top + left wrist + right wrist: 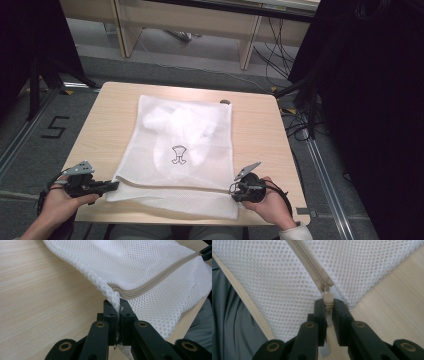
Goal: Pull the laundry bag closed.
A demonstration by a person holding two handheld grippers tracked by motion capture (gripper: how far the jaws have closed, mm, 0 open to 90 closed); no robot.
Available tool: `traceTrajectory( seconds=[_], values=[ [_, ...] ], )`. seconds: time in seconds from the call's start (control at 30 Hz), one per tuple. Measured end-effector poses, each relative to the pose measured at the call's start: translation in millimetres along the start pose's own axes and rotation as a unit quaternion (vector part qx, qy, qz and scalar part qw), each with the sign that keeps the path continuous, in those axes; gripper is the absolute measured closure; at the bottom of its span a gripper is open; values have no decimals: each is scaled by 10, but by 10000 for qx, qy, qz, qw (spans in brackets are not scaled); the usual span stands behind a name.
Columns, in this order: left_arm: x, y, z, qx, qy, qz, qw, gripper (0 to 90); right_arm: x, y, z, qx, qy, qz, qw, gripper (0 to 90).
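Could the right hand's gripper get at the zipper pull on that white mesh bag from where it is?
Yes, it looks so. The right gripper already has its jaws closed on the beige zipper pull at the mesh bag's near right corner, with nothing between them, while the left gripper pinches the opposite corner.

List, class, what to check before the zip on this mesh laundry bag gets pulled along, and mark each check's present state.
1. Right gripper shut on the zip pull: ok.
2. Left gripper clamps the mesh laundry bag at its corner: ok.
3. Zipper track lies straight, nothing on it: ok.
4. Bag rests flat on the table: ok.
5. White garment inside sits away from the zipper: ok.
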State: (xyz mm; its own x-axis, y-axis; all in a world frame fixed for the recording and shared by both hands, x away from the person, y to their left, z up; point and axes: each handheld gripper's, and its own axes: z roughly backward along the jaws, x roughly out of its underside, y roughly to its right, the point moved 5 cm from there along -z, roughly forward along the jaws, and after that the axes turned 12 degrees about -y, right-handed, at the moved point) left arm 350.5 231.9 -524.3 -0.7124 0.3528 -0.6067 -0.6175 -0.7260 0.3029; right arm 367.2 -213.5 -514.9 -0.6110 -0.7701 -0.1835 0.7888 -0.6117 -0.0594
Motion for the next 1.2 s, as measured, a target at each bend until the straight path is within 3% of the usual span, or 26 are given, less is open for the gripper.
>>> traceTrajectory(
  seconds=[0.17,0.23,0.53,0.67,0.77,0.8,0.87,0.9,0.97,1.03,1.1,1.17,1.2],
  values=[
    [2,1,-5,-13,-8,-11,10000,856,12,-13,-3,-35,-113,-129,9998,824],
    [1,7,-12,14,3,-2,10000,855,-1,-5,-22,-31,-48,29,10000,824],
    [24,14,-43,34,-152,-133,9998,822,7,-7,-23,-36,-26,-20,10000,810],
    [32,29,-71,28,-200,-158,9997,775,5,19,-16,3,81,-18,10000,759],
    [43,37,-90,33,-263,-113,9996,697,6,23,-4,-45,174,-80,9998,699],
    [37,42,-111,10,-151,-89,9998,661,5,8,-5,-99,210,-177,9996,670],
    [39,26,-101,-96,-240,-152,9995,593,1,33,-3,-83,268,-125,9995,634],
    [35,23,-102,-127,-198,-121,9996,567,4,28,-3,-80,257,-223,9994,614],
    [26,5,-105,-192,-70,-118,9997,509,-5,52,8,-67,384,-153,9991,589],
    [24,-26,-82,-299,-125,-211,9993,458,-12,65,24,-49,498,-227,9985,567],
    [5,-49,-74,-410,32,-251,9988,398,-17,85,38,-71,614,-216,9979,559],
    [18,-100,-40,-639,-124,-478,9967,340,-28,118,50,-5,876,-223,9959,552],
    [-1,-85,-62,-667,95,-302,9973,322,-28,134,59,22,959,-274,9950,547]
  ],
)
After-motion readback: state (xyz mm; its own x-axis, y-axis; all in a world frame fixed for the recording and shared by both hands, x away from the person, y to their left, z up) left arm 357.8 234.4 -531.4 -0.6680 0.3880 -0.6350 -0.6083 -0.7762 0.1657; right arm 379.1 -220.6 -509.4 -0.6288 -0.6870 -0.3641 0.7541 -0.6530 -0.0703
